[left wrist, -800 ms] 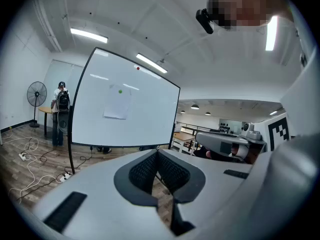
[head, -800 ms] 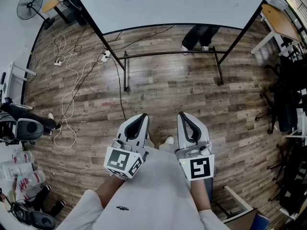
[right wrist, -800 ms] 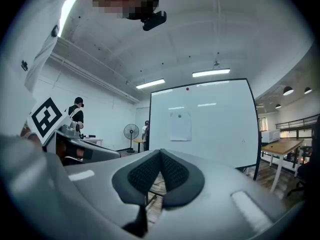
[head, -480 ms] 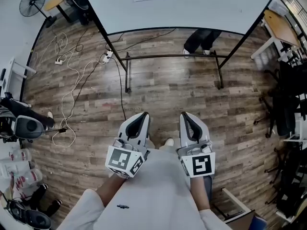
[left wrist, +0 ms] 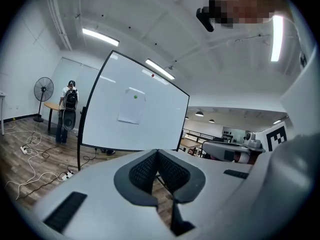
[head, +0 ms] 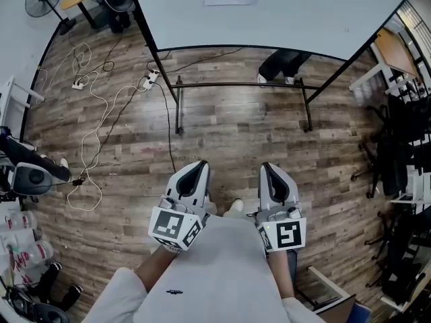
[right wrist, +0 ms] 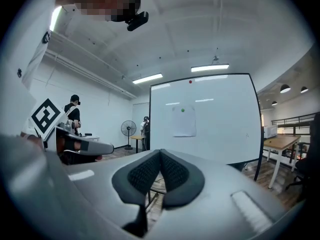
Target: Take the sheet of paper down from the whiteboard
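I am holding left claw [head: 196, 170] and right claw [head: 273, 174] clenched, empty. One sheet [right wrist: 184, 121] is hanging on one whiteboard [right wrist: 227, 129].

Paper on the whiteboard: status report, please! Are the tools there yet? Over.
Left tool and right tool shut, empty. Paper up on whiteboard under green magnet, out of reach. Only wood floor between; cables off left.

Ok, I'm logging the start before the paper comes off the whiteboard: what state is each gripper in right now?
Left gripper: closed, nothing between its jaws.
Right gripper: closed, nothing between its jaws.
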The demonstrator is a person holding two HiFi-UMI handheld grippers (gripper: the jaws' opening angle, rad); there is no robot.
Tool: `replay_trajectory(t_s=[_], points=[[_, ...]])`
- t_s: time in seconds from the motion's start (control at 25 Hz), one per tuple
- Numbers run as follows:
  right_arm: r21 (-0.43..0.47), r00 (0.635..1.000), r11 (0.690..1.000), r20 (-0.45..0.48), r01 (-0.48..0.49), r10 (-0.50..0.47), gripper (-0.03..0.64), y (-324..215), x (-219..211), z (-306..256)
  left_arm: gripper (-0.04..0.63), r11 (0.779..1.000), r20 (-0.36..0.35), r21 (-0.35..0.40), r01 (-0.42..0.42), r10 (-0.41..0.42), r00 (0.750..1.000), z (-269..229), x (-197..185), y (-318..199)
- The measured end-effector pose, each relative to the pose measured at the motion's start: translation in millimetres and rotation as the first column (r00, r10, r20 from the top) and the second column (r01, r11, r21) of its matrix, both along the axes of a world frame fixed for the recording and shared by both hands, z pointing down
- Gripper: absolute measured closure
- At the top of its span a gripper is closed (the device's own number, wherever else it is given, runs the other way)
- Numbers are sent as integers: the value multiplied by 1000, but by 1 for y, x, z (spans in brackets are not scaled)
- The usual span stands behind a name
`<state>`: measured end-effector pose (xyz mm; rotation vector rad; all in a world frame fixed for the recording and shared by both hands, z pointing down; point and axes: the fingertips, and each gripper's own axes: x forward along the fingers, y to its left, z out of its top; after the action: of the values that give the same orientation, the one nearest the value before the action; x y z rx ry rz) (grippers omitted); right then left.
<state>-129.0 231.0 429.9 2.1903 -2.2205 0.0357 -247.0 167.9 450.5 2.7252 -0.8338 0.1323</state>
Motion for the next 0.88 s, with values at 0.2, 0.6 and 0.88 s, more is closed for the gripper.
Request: replay_trajectory(t_s=[0.2,0.6,0.88], points=[[-10,1000,1000,-7,-17,17,607,-28,-23,13,588,1000,-15,-12,-6,6,1000,9,-28,-29],[-42,1000,999,-21,-11,10,607,-84,-40,17,588,999,-38,-36,-6,5,999,13,-41,-82],[-20,999,999,-28,31,-31,607,-129,-17,18,588,999,-30,-37,31,-32,999,21,-21,-122]])
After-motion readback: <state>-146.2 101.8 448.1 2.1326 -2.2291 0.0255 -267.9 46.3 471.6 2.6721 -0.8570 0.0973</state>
